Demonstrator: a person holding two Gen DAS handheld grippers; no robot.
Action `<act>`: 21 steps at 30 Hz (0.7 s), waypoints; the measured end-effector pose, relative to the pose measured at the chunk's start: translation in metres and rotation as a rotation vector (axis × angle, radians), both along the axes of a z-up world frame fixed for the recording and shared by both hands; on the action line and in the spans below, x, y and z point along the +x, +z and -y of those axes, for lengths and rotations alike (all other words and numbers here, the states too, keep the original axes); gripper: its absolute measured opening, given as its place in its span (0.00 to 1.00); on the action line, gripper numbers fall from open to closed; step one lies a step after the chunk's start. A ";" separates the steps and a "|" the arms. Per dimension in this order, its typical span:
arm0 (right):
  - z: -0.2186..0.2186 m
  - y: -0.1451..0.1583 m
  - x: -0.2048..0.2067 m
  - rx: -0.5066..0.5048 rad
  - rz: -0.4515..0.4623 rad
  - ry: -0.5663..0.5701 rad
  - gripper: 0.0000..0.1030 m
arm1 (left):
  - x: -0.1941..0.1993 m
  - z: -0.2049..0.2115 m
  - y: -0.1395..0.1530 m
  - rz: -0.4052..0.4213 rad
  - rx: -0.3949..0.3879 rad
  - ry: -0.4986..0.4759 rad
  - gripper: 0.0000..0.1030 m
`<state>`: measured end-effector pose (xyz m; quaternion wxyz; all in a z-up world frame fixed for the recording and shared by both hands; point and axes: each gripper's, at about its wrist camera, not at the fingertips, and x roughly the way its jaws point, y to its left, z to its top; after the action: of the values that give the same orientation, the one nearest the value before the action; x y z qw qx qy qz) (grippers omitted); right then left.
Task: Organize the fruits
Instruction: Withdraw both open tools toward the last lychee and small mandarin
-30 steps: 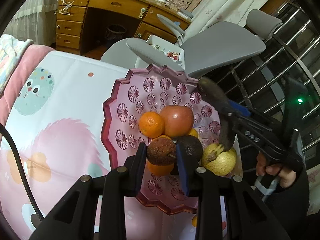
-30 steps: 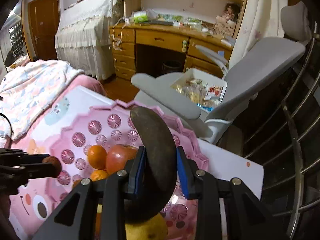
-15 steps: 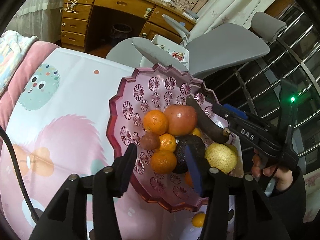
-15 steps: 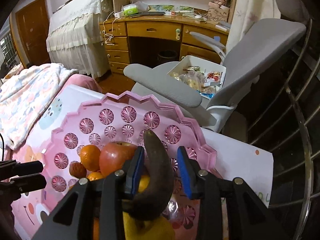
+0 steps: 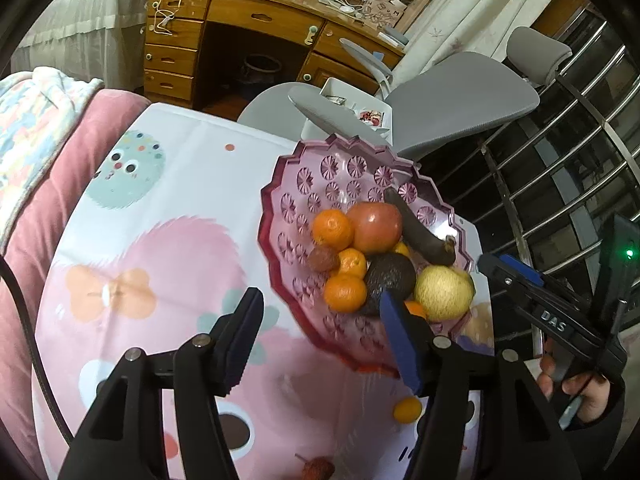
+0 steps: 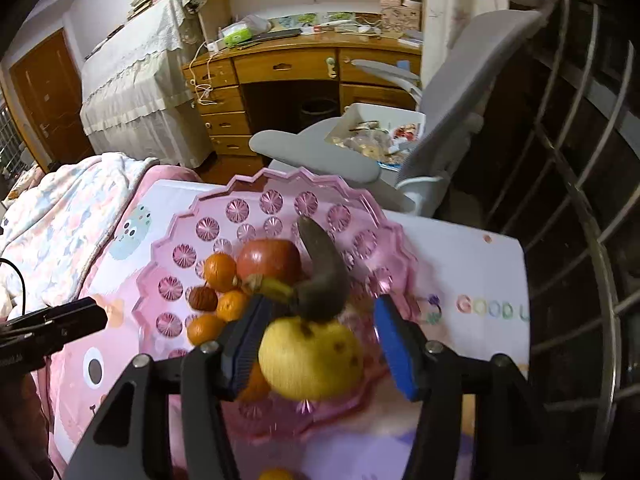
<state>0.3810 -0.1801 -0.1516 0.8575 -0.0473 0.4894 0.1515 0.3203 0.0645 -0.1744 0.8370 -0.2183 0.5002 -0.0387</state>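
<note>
1. Release step: left gripper [image 5: 320, 336] and right gripper [image 6: 316, 344] both empty, jaws opening; best lifted clear without nudging the pile.
2. Fruit: blackened banana [image 6: 324, 272], apple [image 5: 376, 226], oranges, pear [image 6: 310, 360], heaped in the pink bowl [image 5: 280, 200].
3. Strays: small orange [image 5: 406, 409] on the cloth, beside the bowl.

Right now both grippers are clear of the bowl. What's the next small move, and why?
Probably take the left gripper, its jaws opening with nothing between them, down to the small orange lying on the cloth just outside the pink bowl. The other fruit in view, except a reddish one at the frame's bottom edge, is already in the bowl.
</note>
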 end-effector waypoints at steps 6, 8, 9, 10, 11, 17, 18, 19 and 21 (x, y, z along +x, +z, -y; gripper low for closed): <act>0.009 0.007 -0.027 0.040 -0.036 -0.014 0.57 | -0.025 0.005 -0.002 -0.034 0.013 0.011 0.58; 0.012 0.004 -0.036 0.063 -0.065 -0.029 0.57 | -0.034 0.007 -0.005 -0.050 0.012 0.019 0.59; 0.013 0.003 -0.040 0.070 -0.076 -0.038 0.57 | -0.037 0.007 -0.006 -0.057 0.010 0.021 0.60; 0.013 0.001 -0.043 0.074 -0.086 -0.042 0.58 | -0.041 0.008 -0.008 -0.063 0.010 0.024 0.61; 0.013 -0.001 -0.047 0.074 -0.095 -0.044 0.58 | -0.046 0.008 -0.010 -0.070 0.011 0.028 0.61; 0.016 -0.021 -0.068 0.086 -0.181 -0.043 0.60 | -0.068 0.013 -0.024 -0.123 0.015 0.048 0.61; 0.016 -0.026 -0.071 0.084 -0.197 -0.042 0.60 | -0.071 0.015 -0.028 -0.135 0.016 0.051 0.61; 0.016 -0.032 -0.074 0.082 -0.219 -0.036 0.60 | -0.075 0.016 -0.032 -0.152 0.019 0.054 0.61; 0.014 -0.040 -0.078 0.072 -0.251 -0.030 0.60 | -0.081 0.018 -0.037 -0.175 0.019 0.060 0.61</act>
<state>0.3026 -0.1943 -0.1915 0.7929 0.0101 0.5877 0.1608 0.2396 0.0462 -0.2116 0.7930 -0.2279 0.5648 0.0102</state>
